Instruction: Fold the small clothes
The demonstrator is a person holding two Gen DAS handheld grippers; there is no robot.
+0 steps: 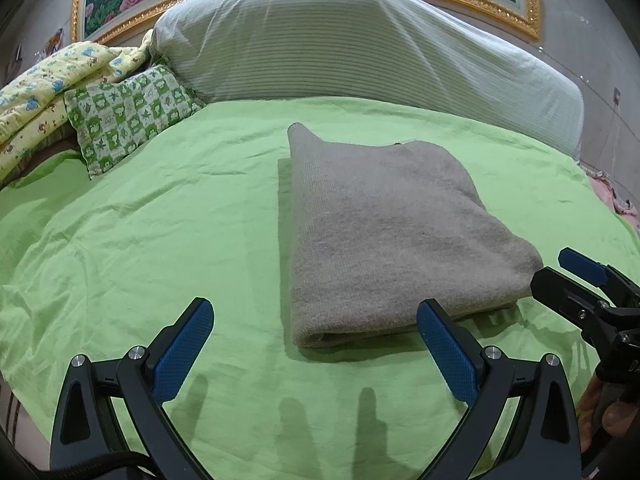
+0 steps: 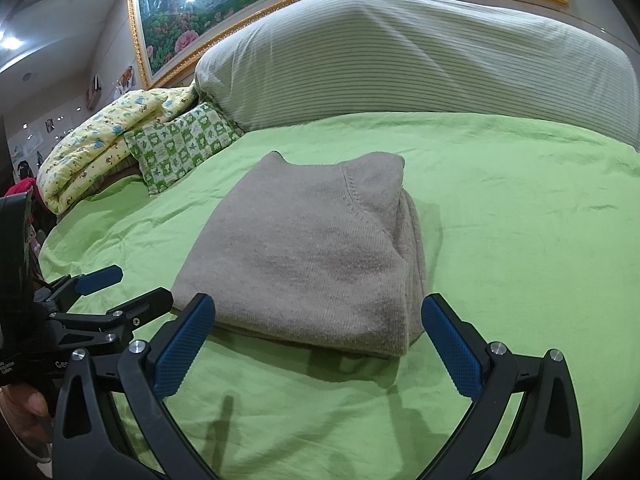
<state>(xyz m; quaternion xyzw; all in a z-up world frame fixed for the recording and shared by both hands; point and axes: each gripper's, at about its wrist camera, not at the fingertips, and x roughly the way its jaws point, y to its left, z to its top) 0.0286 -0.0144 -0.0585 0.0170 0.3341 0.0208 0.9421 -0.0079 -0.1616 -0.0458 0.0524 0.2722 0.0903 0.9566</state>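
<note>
A grey knitted sweater [image 1: 384, 232] lies folded into a thick rectangle on the green bedsheet [image 1: 160, 240]; in the right wrist view the sweater [image 2: 304, 248] shows its neck rib at the far end. My left gripper [image 1: 316, 320] is open, hovering just short of the near folded edge, nothing between its blue pads. My right gripper [image 2: 318, 316] is also open, facing the sweater's near edge, empty. The right gripper [image 1: 560, 268] shows at the right edge of the left wrist view, and the left gripper [image 2: 140, 284] at the left of the right wrist view. Neither touches the sweater.
A large striped pillow [image 1: 360, 40] spans the bed's head, under a gold-framed flower painting [image 2: 240, 4]. A green checked cushion [image 1: 128, 112] and a yellow patterned quilt [image 1: 44, 92] sit far left. Bare green sheet [image 2: 540, 240] lies right of the sweater. A person's hand [image 2: 28, 408] holds the left gripper.
</note>
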